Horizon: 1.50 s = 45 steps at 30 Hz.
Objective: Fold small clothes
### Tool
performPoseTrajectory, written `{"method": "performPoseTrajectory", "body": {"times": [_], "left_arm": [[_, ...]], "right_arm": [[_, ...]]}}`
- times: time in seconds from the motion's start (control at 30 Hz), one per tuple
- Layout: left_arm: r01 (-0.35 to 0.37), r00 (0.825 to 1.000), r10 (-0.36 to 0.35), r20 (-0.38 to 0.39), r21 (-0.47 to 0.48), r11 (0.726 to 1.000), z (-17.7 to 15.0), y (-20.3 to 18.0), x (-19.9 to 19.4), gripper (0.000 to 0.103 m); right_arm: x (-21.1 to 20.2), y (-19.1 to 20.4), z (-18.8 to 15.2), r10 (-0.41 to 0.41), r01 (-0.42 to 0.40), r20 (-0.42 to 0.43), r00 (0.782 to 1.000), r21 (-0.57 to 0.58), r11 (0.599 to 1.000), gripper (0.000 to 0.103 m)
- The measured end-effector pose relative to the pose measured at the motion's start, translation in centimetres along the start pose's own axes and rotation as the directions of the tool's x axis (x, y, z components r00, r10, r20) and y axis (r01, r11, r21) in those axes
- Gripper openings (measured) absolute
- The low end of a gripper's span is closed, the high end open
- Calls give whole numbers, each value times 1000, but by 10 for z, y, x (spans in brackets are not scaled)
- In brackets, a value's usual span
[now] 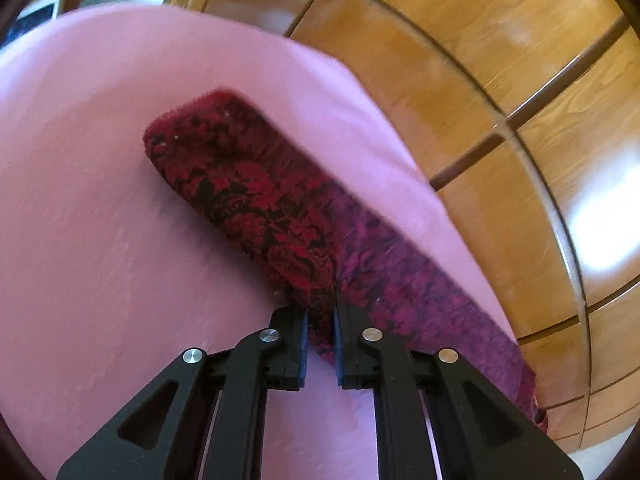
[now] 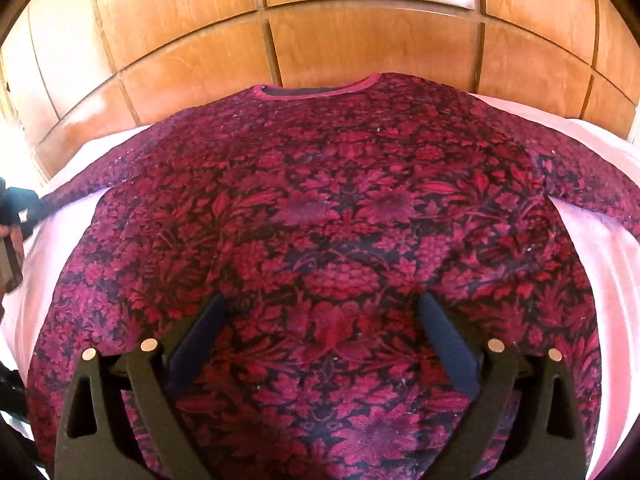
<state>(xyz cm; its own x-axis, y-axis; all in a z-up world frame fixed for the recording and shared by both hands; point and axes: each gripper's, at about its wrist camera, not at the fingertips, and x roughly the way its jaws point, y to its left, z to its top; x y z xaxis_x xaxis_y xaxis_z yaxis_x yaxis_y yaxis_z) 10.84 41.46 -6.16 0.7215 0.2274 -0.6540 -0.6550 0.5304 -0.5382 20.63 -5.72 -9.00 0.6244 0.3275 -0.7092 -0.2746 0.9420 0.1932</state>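
Observation:
A dark red floral long-sleeved top lies flat on a pink sheet, neckline toward the wooden wall, both sleeves spread sideways. My right gripper hovers over the top's lower body, open and empty. In the left wrist view one sleeve runs along the pink sheet near its edge. My left gripper is shut on the sleeve fabric partway along the sleeve's near edge, pinching a fold of it.
Wooden panelling stands behind the sheet and also shows in the left wrist view. The sheet's edge drops off right beside the sleeve. A dark object sits at the far left of the right wrist view.

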Motion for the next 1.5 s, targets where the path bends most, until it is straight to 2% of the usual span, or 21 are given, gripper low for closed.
{"method": "performPoseTrajectory", "body": {"times": [0.1, 0.13, 0.17, 0.23, 0.3, 0.37, 0.47, 0.57, 0.63, 0.73, 0.8, 0.9, 0.93, 1.0, 1.1, 1.17, 1.23, 1.27, 1.3, 1.4, 1.5], "left_arm": [[-80, 996, 79, 29, 28, 996, -3, -9, -13, 24], [-115, 992, 113, 50, 37, 993, -5, -16, -21, 35], [-102, 992, 99, 75, 38, 994, -10, -22, -33, 51], [-15, 997, 9, 82, 72, 997, -21, -39, -47, 64], [40, 996, -51, 74, 146, 988, -39, -59, -62, 64], [134, 989, -144, 21, 257, 957, -70, -86, -77, 64], [243, 970, -232, -73, 368, 898, -118, -116, -91, 64], [351, 936, -293, -195, 442, 825, -171, -142, -98, 64], [409, 910, -311, -275, 458, 789, -200, -153, -99, 64], [449, 887, -302, -348, 505, 737, -239, -165, -100, 64], [470, 874, -291, -390, 521, 712, -260, -167, -103, 64], [438, 889, -236, -392, 579, 687, -280, -164, -102, 64], [435, 889, -225, -399, 581, 688, -283, -160, -100, 64], [403, 906, -201, -372, 616, 677, -290, -152, -99, 62], [393, 914, -207, -349, 632, 668, -292, -140, -102, 60], [372, 924, -189, -333, 669, 643, -297, -140, -105, 60], [370, 923, -176, -341, 671, 643, -294, -145, -109, 60], [373, 922, -177, -344, 667, 645, -293, -147, -110, 60], [375, 921, -180, -344, 665, 646, -292, -151, -112, 60], [386, 919, -202, -340, 658, 646, -289, -166, -115, 61], [362, 931, -208, -299, 694, 622, -295, -177, -116, 72]], "right_arm": [[-2, -5, 1, 1, -1, -4, 1000, 2, 1000, 99], [-2, -4, 3, 6, -6, -6, 1000, 5, 1000, 99], [-4, -5, 3, 12, -12, -7, 1000, 11, 1000, 99], [-12, -9, 5, 49, -49, -12, 999, 35, 998, 97], [-26, -26, 10, 91, -91, 4, 996, 109, 990, 93], [-45, -46, 13, 76, -83, 46, 996, 183, 980, 92], [-69, -85, 10, -28, 2, 91, 995, 270, 963, 88], [-79, -118, -8, -106, 84, 47, 993, 342, 936, 81], [-80, -128, -26, -90, 85, -2, 996, 355, 931, 73], [-84, -125, -56, 3, 20, -63, 998, 360, 933, 59], [-89, -115, -67, 17, 5, -65, 998, 329, 944, 39], [-96, -93, -75, -25, 40, -75, 997, 215, 976, 14], [-102, -90, -74, -37, 50, -67, 997, 194, 980, 13], [-116, -90, -73, -63, 68, -38, 997, 172, 983, 12], [-108, -94, -85, -102, 115, -91, 991, 149, 982, 12], [-106, -99, -91, -80, 93, -86, 993, 163, 982, 14], [-109, -104, -89, -35, 53, -88, 995, 207, 977, 24], [-111, -109, -88, -16, 34, -82, 997, 231, 972, 41], [-114, -117, -85, -2, 19, -68, 998, 257, 966, 51], [-129, -163, -78, 16, -22, 18, 1000, 415, 909, 58], [-136, -230, -77, -7, -70, 120, 993, 631, 773, 62]]}}
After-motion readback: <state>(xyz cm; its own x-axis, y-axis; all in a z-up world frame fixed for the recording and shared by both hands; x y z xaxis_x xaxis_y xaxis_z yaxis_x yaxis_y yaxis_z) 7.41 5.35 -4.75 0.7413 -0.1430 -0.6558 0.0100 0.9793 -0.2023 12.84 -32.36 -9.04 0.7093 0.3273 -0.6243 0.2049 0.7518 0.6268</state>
